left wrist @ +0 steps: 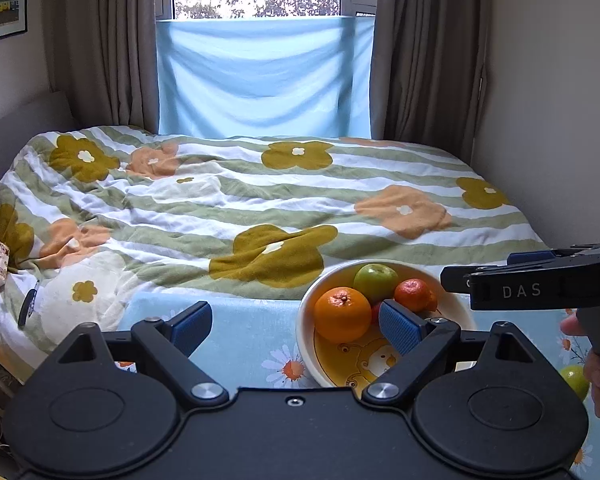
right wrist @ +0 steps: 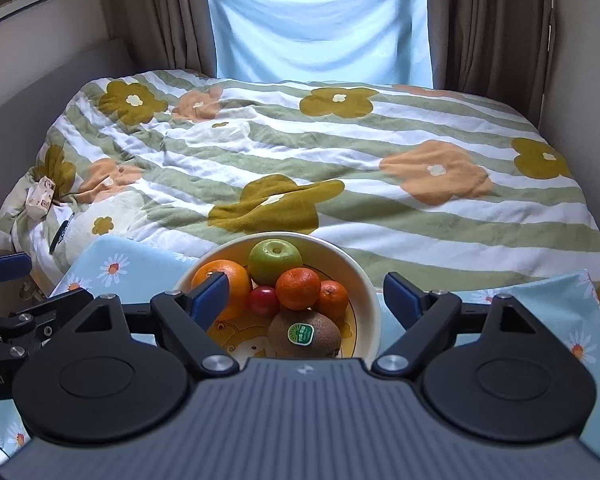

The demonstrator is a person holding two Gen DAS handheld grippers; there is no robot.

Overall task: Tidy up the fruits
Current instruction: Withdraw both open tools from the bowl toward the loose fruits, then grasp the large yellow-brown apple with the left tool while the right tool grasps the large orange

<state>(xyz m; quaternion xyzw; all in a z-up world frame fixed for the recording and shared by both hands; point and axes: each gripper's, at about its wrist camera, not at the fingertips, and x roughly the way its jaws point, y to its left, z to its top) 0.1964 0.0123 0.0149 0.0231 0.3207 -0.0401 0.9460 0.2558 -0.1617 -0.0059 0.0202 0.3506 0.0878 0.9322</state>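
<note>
A cream bowl (right wrist: 364, 280) with a yellow bear picture holds a large orange (right wrist: 220, 276), a green apple (right wrist: 274, 260), two mandarins (right wrist: 298, 288), a small red fruit (right wrist: 263, 300) and a kiwi (right wrist: 304, 334) with a green sticker. My right gripper (right wrist: 306, 296) is open and empty, just above the bowl's near side. My left gripper (left wrist: 296, 326) is open and empty, left of the bowl (left wrist: 306, 320). Another green apple (left wrist: 576, 380) lies on the table at the right, behind the right gripper's handle.
The bowl stands on a table with a light blue daisy cloth (left wrist: 252, 332). Behind it is a bed with a striped flower quilt (right wrist: 340, 152). A curtained window with a blue sheet (left wrist: 260, 76) is at the back. A small pouch (right wrist: 40, 196) lies on the bed's left.
</note>
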